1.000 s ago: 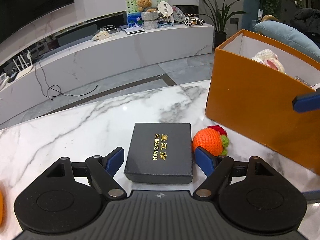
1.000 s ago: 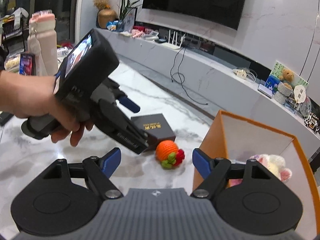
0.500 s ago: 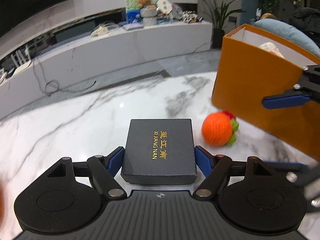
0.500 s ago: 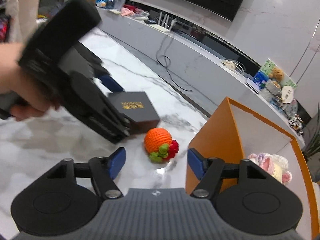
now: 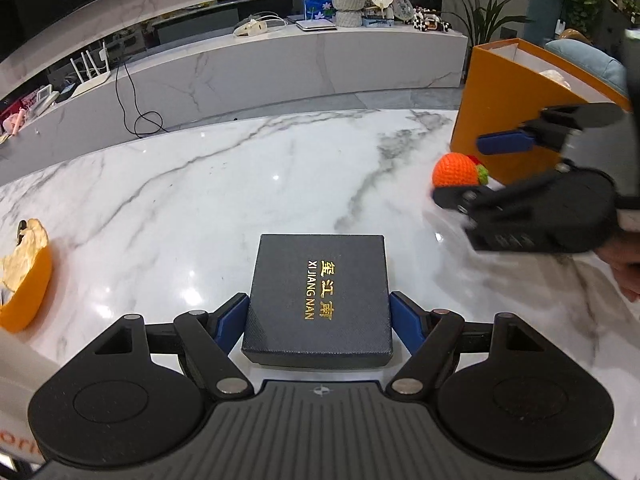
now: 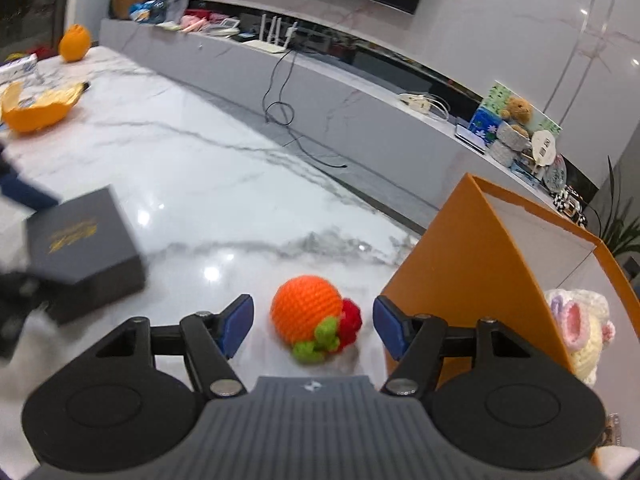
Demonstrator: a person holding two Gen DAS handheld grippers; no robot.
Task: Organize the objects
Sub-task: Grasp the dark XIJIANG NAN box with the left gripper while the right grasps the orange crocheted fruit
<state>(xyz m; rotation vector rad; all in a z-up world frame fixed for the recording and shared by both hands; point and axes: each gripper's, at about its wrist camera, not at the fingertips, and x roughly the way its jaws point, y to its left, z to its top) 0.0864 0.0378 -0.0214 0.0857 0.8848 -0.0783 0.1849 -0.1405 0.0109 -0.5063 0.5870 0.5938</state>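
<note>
A dark gift box (image 5: 320, 296) with gold lettering sits between the blue pads of my left gripper (image 5: 319, 322), which is shut on its sides; the box appears lifted off the marble table (image 5: 240, 184). It also shows at the left of the right wrist view (image 6: 80, 248). A crocheted orange fruit (image 6: 308, 316) lies on the table between the open fingers of my right gripper (image 6: 312, 324), untouched. The same fruit (image 5: 456, 170) shows in the left wrist view beside the right gripper (image 5: 468, 168). An orange storage box (image 6: 472, 264) stands just right of the fruit.
A crocheted white and pink toy (image 6: 580, 328) lies in the orange box. Orange peel (image 6: 36, 110) lies at the table's far left, a whole orange (image 6: 74, 42) beyond it. A low marble TV bench (image 5: 280, 76) with cables stands behind the table.
My left gripper closed on the dark box and drew it back and left, away from the fruit. My right gripper moved down and forward until its open fingers flank the crocheted orange.
</note>
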